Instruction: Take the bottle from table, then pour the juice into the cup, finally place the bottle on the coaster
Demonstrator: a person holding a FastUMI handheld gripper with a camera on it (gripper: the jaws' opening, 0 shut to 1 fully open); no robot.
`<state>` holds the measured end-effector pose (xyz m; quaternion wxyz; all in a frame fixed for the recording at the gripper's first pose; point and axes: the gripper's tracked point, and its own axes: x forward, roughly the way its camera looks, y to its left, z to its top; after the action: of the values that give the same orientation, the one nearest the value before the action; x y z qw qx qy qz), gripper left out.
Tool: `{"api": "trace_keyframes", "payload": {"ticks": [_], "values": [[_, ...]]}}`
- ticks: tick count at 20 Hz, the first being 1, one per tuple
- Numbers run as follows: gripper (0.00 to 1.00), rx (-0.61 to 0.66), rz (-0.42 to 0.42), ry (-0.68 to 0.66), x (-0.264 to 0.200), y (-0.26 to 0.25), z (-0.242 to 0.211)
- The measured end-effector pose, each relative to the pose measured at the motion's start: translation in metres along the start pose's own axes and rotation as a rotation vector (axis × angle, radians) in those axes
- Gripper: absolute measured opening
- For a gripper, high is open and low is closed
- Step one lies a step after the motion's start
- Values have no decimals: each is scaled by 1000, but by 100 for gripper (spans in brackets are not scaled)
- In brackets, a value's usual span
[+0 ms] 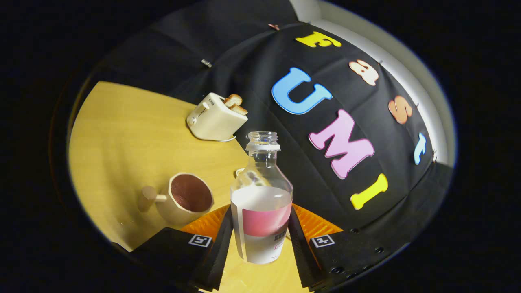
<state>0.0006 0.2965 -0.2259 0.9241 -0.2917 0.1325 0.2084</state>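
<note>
Now gripper [260, 236] clamping bottle [261, 203] between both fingers, lifted and tilting toward cup [185, 199] just ahead-left. Bottle uncapped, so overshooting tilt risks juice missing cup, splashing table [122, 134]; loose grip risks slipping.

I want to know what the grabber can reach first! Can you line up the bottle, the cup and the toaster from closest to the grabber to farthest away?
1. Bottle: clamped between the fingers of the gripper, so closest.
2. Cup: on the table, just ahead of the fingers, beside the bottle.
3. Toaster: farthest, beyond the cup near the booth's wall, with toast sticking out.
</note>
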Motion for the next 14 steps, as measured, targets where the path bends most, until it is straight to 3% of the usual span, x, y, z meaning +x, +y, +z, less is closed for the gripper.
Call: {"api": "trace_keyframes", "payload": {"ticks": [4,9,14], "values": [[73,295,9,-71,-6,-22,33],[73,536,-72,-193,-1,-82,73],[74,633,-134,-271,28,-118,79]]}}
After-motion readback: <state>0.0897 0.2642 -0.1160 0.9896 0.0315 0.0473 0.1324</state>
